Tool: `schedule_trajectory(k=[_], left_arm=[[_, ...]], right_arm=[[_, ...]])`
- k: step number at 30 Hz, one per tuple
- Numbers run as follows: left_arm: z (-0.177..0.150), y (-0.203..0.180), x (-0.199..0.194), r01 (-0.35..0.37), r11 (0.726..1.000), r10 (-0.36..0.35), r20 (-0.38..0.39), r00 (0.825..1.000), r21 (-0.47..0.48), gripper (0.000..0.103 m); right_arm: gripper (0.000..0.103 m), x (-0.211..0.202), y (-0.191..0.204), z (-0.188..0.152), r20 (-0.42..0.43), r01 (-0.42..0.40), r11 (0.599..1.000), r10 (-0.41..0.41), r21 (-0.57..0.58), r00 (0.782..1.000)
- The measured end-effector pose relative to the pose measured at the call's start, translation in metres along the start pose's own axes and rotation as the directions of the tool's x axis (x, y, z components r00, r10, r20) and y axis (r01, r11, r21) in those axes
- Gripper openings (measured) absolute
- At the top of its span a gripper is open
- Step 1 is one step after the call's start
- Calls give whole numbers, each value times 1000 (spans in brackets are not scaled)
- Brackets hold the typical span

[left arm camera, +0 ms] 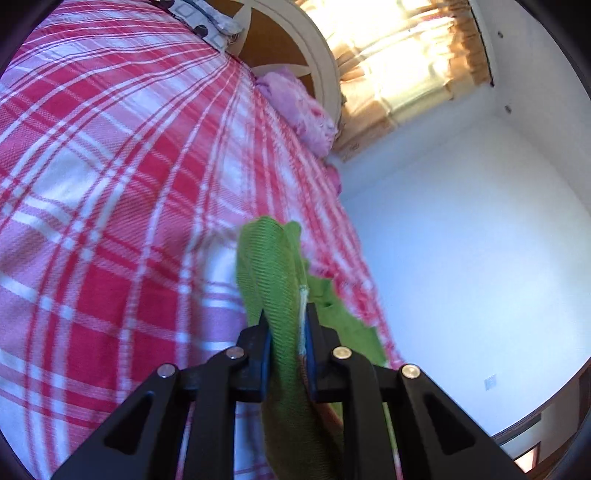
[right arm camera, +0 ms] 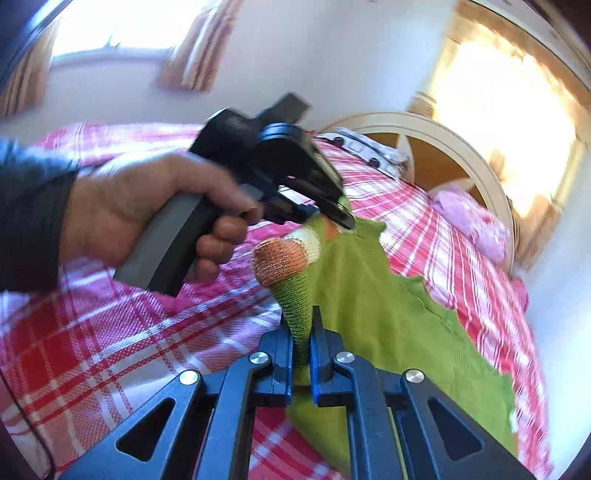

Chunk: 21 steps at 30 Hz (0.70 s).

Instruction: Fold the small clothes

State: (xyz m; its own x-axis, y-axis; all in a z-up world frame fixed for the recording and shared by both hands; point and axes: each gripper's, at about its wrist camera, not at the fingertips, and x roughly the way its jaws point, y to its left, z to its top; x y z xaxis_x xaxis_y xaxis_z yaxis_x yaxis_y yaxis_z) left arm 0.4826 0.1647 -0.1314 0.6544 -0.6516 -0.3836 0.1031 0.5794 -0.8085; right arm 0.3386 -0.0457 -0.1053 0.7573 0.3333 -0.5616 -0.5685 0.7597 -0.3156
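A small green knit garment [right arm camera: 373,310] with an orange and white cuff [right arm camera: 284,254] hangs above the red and white plaid bedspread [right arm camera: 110,343]. My right gripper [right arm camera: 301,325] is shut on the green sleeve just below the cuff. My left gripper [left arm camera: 286,325] is shut on a bunched fold of the same green garment [left arm camera: 269,266]. In the right wrist view the left gripper [right arm camera: 343,218] shows held in a hand, pinching the garment's upper edge.
The plaid bedspread [left arm camera: 110,184] covers the bed. A pink pillow [left arm camera: 299,107] and a patterned pillow [left arm camera: 210,22] lie by the round cream headboard [left arm camera: 306,48]. A white wall [left arm camera: 480,240] runs along the bed's right side. Curtained windows [right arm camera: 502,110] glow bright.
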Motion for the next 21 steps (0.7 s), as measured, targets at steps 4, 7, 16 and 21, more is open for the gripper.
schedule_trajectory(k=[4, 7, 16, 21], left_arm=[[2, -25, 10, 38, 999, -38, 7, 999, 14, 15], [3, -51, 22, 65, 997, -65, 9, 998, 48, 15], [-10, -114, 67, 115, 986, -111, -35, 993, 121, 15], [-16, -139, 99, 127, 980, -118, -73, 990, 150, 15]], right_arm=[[6, -8, -25, -11, 21, -9, 995, 7, 96, 1000], [6, -21, -43, -18, 43, -8, 987, 1, 160, 999], [6, -49, -100, -40, 78, 8, 949, -35, 315, 996], [6, -65, -126, -61, 79, 18, 923, -53, 384, 995]])
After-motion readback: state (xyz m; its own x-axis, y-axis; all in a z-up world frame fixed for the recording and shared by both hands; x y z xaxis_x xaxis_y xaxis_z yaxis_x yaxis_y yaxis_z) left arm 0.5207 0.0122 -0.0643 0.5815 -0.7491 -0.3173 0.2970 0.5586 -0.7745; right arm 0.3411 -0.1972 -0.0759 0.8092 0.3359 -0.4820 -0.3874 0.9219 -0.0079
